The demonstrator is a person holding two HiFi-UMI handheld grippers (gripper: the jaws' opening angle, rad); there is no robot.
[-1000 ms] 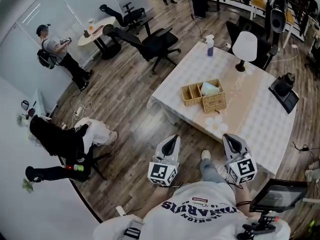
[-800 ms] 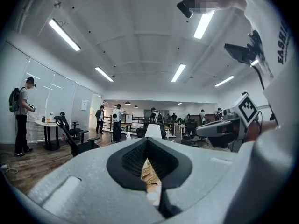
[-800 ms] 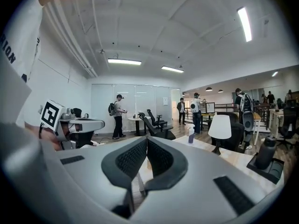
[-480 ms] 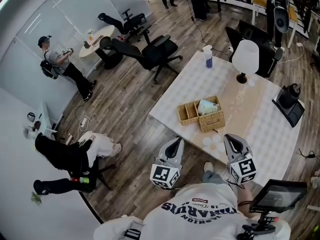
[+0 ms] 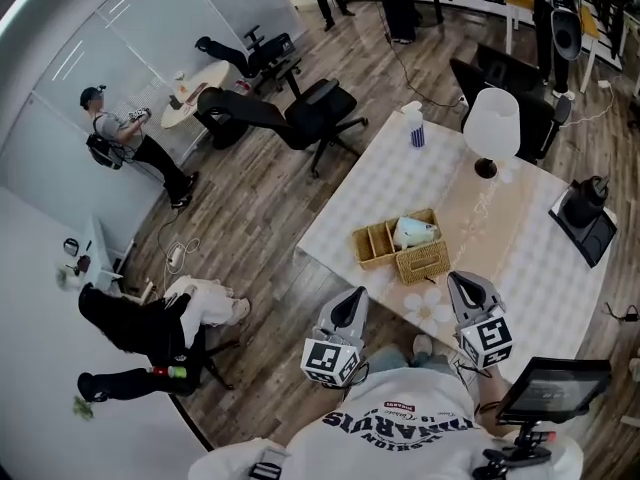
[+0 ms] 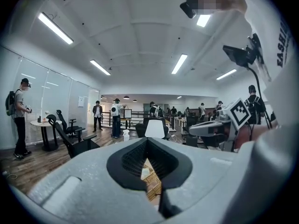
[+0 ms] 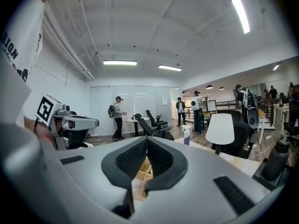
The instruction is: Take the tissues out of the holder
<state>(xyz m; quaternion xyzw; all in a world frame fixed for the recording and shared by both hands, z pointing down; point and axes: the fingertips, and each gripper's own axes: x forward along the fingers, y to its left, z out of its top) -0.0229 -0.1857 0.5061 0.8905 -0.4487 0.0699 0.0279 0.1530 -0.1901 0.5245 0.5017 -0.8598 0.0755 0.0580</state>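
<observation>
A wicker holder [image 5: 400, 248] with several compartments stands near the front edge of the white table [image 5: 520, 248]. A pale tissue pack [image 5: 414, 232] sits in its back compartment. My left gripper [image 5: 351, 302] hovers short of the table edge, below and left of the holder, shut and empty. The right gripper [image 5: 461, 284] is over the table's front edge, just right of the holder, also shut with nothing in it. In the left gripper view the holder [image 6: 152, 186] shows below the closed tips [image 6: 147, 140]. The right gripper view shows the holder [image 7: 144, 170] the same way.
On the table stand a white lamp [image 5: 492, 120], a spray bottle [image 5: 413, 125] and a black appliance [image 5: 585, 204]. Office chairs [image 5: 305, 108] stand left of the table. A person [image 5: 128, 146] is by the far wall. A chair with clothes [image 5: 150, 318] is at my left.
The view has moved closer to the table, so the holder now lies nearer the two grippers. Both grippers stay shut and keep their places before me.
</observation>
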